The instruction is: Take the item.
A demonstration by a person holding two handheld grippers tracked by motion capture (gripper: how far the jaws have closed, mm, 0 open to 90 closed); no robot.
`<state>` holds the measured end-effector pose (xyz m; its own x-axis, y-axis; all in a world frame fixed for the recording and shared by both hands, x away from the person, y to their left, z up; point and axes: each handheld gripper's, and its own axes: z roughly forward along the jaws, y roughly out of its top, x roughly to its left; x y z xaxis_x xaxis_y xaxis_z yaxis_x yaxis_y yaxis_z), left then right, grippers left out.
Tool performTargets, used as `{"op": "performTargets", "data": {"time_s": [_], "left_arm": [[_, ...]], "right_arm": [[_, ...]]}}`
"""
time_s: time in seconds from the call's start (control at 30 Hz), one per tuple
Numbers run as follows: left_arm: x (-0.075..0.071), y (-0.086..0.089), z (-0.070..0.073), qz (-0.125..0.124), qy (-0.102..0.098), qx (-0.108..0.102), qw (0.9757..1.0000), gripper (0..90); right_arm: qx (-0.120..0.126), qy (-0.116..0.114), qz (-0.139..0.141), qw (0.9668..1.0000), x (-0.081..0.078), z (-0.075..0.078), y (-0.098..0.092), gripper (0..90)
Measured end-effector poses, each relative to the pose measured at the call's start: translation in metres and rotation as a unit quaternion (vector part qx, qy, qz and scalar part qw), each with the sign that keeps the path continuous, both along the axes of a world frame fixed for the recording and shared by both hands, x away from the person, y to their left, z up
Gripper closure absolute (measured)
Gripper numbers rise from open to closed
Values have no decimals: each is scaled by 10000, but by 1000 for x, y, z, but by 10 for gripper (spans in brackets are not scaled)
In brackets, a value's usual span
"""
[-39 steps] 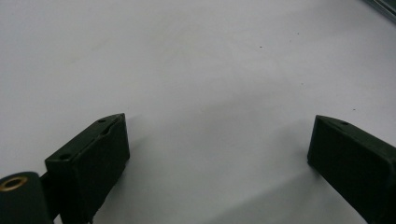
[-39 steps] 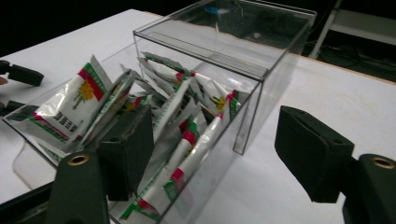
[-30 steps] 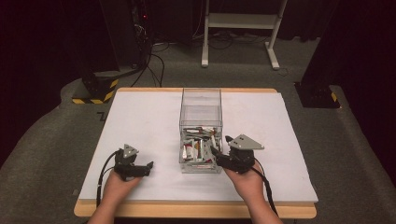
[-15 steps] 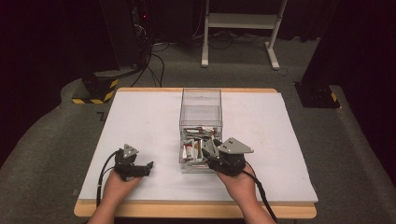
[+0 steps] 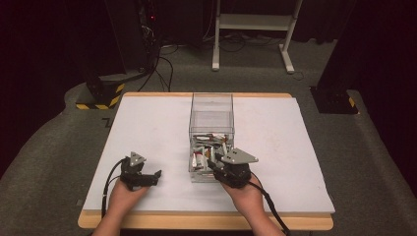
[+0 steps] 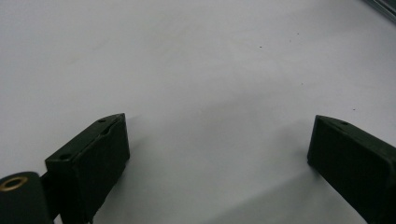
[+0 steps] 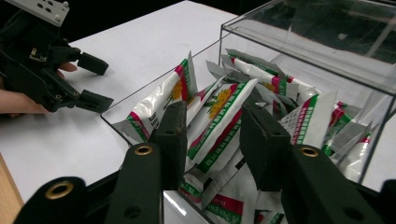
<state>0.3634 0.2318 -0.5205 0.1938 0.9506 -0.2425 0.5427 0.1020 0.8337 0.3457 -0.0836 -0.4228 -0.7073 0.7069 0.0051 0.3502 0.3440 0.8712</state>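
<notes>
Reaching over the near wall of the clear box [image 5: 211, 112], the right tool [image 7: 215, 135] has its jaws partly parted on either side of one green-and-white sachet [image 7: 223, 122]; whether they pinch it I cannot tell. More sachets [image 5: 207, 150] lie heaped in the box's near half; the far half looks bare. Box stands mid-bench on the white sheet [image 5: 147, 128]. Left tool [image 5: 153, 177] rests at the near left, well apart from the box, jaws spread wide and gripping nothing, white surface between them. A hand [image 5: 245, 192] backs the right tool, cable [image 5: 269, 206] trailing off the near edge.
</notes>
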Motion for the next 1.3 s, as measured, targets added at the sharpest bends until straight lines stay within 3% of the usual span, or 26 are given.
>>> {"op": "performTargets", "data": {"time_s": [0.57, 0.67, 0.8, 1.3], "left_arm": [[0, 0, 0, 0, 0, 0, 10000, 57], [0, 0, 0, 1, 0, 0, 10000, 57], [0, 0, 0, 1, 1, -1, 10000, 57], [0, 0, 0, 0, -2, 1, 10000, 57]], "right_arm": [[105, 392, -87, 9991, 2, -7, 0, 778], [138, 448, -81, 9989, 2, -7, -1, 845], [177, 439, -78, 9988, 2, -7, -1, 900], [354, 211, -139, 9991, -1, -2, -9, 900]]}}
